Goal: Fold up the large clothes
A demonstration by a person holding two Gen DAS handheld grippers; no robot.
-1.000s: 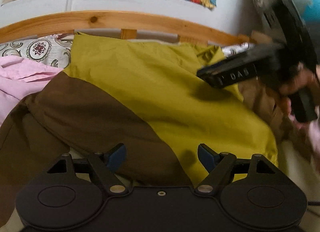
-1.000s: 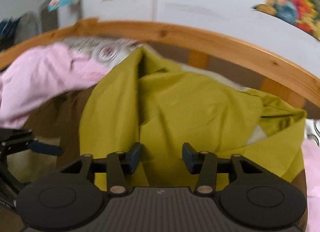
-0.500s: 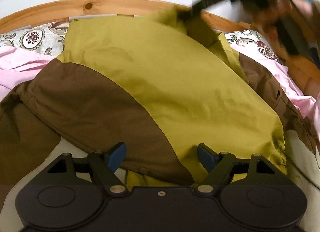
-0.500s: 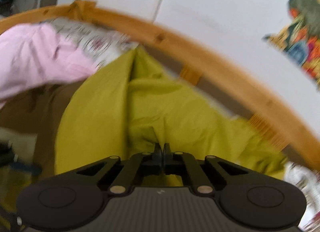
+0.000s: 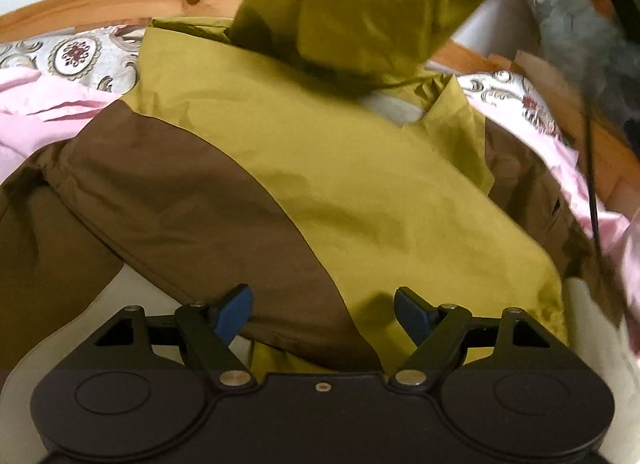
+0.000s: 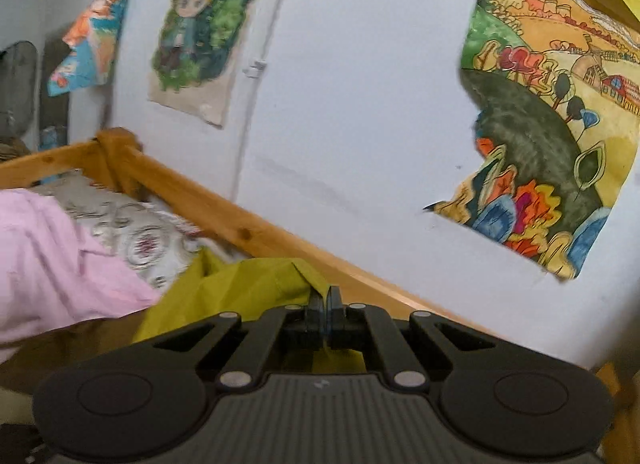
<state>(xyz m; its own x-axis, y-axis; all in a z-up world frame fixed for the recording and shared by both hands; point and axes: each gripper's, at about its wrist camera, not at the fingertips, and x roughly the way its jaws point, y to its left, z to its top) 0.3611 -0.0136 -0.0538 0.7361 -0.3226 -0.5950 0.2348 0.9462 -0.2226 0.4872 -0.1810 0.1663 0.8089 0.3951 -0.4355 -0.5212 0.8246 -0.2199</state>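
An olive-green and brown jacket (image 5: pixel 360 192) lies spread on the bed. Its green hood (image 5: pixel 360 12) is lifted up and hangs in the air at the top of the left wrist view. My left gripper (image 5: pixel 322 310) is open, low over the jacket's near brown and green part, holding nothing. My right gripper (image 6: pixel 323 304) is shut on a fold of the green hood fabric (image 6: pixel 248 284) and is raised, facing the wall.
A wooden bed rail (image 5: pixel 120 4) runs along the back, also in the right wrist view (image 6: pixel 224 216). A pink cloth (image 5: pixel 44 104) and a patterned sheet (image 5: pixel 76 52) lie left. Paper drawings (image 6: pixel 552 124) hang on the white wall.
My right gripper closed on the green hood and lifted it up off the bed toward the wall. My left gripper stayed open in place.
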